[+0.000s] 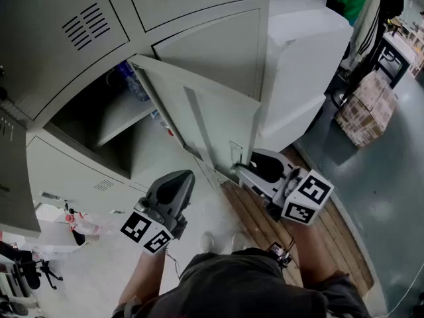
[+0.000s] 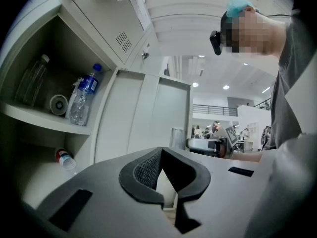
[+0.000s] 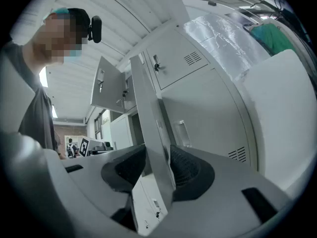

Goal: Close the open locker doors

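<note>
Right gripper (image 3: 157, 158): nearest its own lens; jaws wide apart, astride the free edge of the open door, not clamped, with a gap showing at the left pad.
Open door (image 1: 205, 121): in the lower locker row, standing out from the cabinet toward the person; hinged at the right of its compartment (image 1: 142, 148), long axis upright.
Key relation: the door's edge lies between the right jaws and runs upright across them; closing probably means swinging that edge left and far, onto the compartment.
Nearer hand: the right one, at the edge. The left gripper (image 1: 179, 177) sits near, in front of the compartment and apart from the door, jaws together on nothing.
Inside: a shelf (image 2: 44, 119) carries a water bottle (image 2: 84, 95) and a clear bottle (image 2: 29, 81).
Second door (image 3: 106, 86): up and left in the right gripper view, also open.
Beyond: wooden pallet (image 1: 262, 220) near right, cardboard boxes (image 1: 364, 111) far right.
</note>
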The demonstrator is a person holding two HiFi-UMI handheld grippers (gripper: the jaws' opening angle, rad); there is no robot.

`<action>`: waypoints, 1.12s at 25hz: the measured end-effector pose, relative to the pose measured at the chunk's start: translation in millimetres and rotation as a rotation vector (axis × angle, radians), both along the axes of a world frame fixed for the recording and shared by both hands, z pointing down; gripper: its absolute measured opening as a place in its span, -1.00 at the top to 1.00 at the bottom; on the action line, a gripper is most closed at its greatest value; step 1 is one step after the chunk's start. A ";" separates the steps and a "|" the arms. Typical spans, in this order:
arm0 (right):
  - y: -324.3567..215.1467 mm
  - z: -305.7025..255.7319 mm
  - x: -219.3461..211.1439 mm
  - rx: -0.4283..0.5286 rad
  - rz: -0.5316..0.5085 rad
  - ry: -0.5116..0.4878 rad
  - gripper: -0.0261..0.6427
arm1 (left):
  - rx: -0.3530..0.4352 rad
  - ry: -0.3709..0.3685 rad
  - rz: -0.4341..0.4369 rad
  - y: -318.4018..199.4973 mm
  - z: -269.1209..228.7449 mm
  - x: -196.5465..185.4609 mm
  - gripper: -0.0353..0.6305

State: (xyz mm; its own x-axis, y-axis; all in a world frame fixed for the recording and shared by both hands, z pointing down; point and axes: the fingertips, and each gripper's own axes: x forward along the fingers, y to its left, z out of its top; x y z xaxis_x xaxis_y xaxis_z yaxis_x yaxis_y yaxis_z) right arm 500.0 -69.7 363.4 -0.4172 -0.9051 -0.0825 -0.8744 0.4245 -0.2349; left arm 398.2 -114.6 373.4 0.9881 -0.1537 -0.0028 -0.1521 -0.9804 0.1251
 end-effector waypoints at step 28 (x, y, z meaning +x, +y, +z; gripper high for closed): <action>12.2 3.6 -66.8 -0.002 -0.089 0.050 0.51 | -0.007 0.022 -0.132 20.5 3.5 -83.1 0.87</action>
